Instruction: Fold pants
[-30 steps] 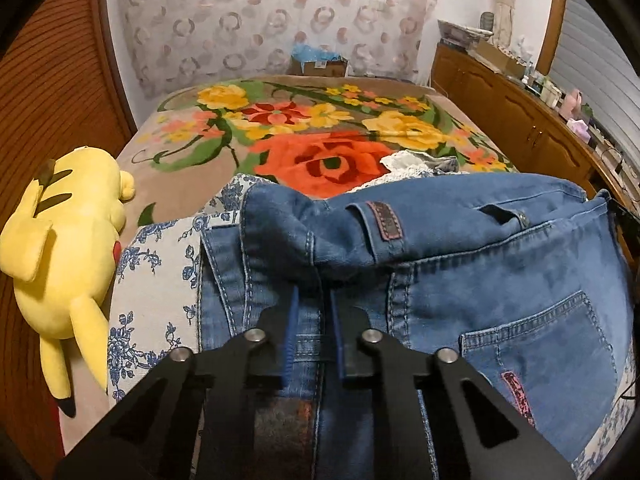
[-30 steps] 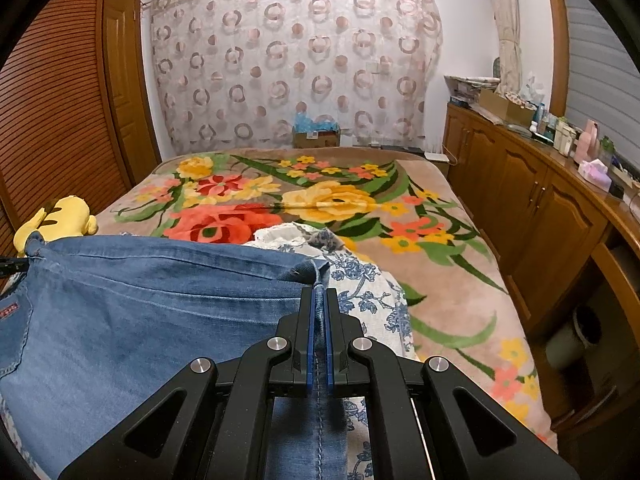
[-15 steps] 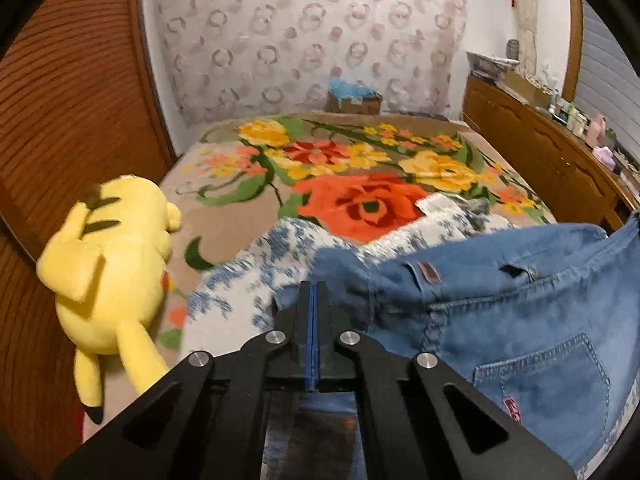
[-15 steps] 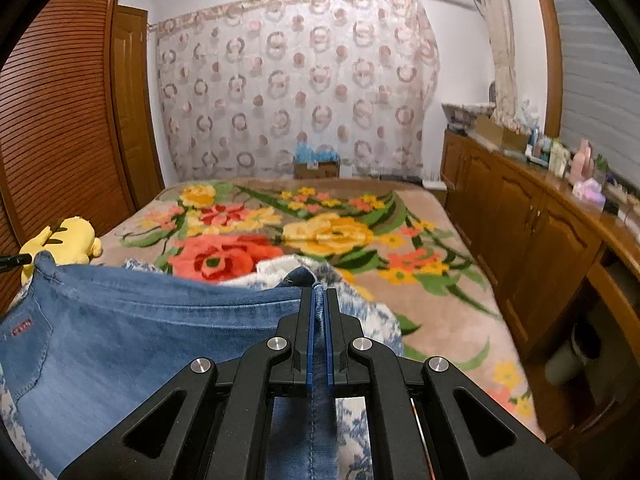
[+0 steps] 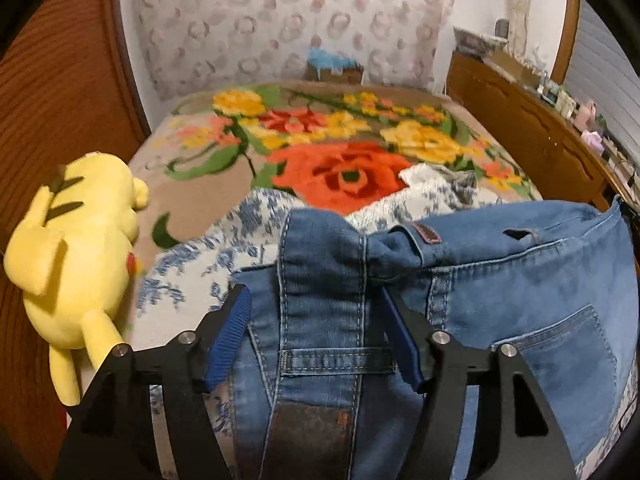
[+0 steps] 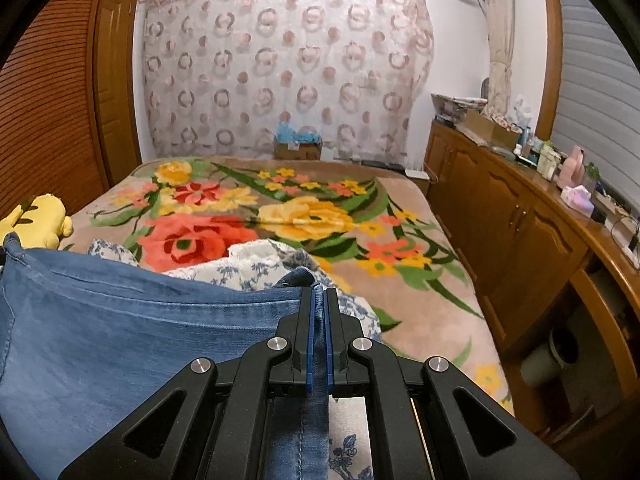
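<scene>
Blue denim pants [image 5: 500, 280] hang stretched by the waistband over the near end of the bed; a back pocket and belt loop show. My left gripper [image 5: 316, 296] is open, its blue pads wide apart on either side of the bunched left waistband end, which lies between them. My right gripper [image 6: 319, 300] is shut on the pants [image 6: 140, 320] at the right waistband edge, the denim pinched between its blue pads.
A blue-and-white floral cloth [image 5: 240, 232] lies under the pants on the flowered blanket [image 6: 304, 216]. A yellow plush toy [image 5: 76, 240] sits at the bed's left edge by the wooden wardrobe. A wooden cabinet [image 6: 520, 232] with clutter runs along the right.
My left gripper, shut on the waistband half a second ago, has opened wide. The right gripper keeps its hold and has sunk a little toward the bed.
</scene>
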A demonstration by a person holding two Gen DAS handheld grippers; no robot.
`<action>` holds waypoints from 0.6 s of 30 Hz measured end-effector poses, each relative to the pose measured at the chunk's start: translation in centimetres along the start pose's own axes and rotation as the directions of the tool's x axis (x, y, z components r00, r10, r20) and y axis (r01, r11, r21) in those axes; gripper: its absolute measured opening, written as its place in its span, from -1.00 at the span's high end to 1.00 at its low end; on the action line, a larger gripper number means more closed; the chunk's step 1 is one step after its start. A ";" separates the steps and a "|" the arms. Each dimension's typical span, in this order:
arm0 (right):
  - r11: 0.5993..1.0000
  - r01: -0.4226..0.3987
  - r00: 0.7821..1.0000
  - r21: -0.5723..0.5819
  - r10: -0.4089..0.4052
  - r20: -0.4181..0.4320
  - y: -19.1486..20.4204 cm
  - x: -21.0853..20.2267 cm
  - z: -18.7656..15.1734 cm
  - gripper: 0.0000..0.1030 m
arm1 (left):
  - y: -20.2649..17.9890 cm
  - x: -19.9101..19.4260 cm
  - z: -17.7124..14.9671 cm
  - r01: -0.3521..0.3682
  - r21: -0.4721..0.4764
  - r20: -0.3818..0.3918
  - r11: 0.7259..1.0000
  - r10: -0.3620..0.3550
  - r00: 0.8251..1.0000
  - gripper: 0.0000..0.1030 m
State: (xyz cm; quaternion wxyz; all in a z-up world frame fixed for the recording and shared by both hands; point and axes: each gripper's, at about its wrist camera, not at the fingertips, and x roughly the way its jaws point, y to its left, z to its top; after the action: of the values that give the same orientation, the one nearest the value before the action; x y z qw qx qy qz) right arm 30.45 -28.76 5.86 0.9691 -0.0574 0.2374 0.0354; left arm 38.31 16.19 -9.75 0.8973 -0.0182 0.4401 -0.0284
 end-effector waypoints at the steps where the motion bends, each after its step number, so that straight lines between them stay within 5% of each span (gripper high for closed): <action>1: 1.000 0.000 1.000 -0.004 0.000 -0.003 0.1 0.1 0.1 0.93 | 0.0 0.2 0.2 0.008 0.000 0.003 1.000 -0.008 1.000 -0.29; 9: 1.000 -0.017 1.000 0.004 0.017 -0.016 -0.8 0.1 1.3 0.93 | 0.1 0.6 -0.1 0.099 0.006 -0.010 0.995 -0.099 0.995 0.08; 13: 1.000 -0.024 1.000 0.003 0.024 -0.003 -1.1 -0.4 1.5 0.93 | -0.5 -0.1 -0.3 0.078 0.016 -0.004 0.997 -0.078 0.997 0.61; 18: 0.999 -0.034 0.999 0.011 0.033 0.032 -1.5 -1.8 0.9 0.93 | -1.0 -3.4 -0.6 0.034 0.021 0.089 0.999 -0.036 0.995 0.82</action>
State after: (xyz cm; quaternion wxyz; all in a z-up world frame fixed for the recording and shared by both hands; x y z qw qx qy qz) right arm 29.45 -30.25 7.62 0.9723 -0.0473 0.2229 0.0512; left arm 35.73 15.41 -7.38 0.9156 -0.0182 0.3989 -0.0476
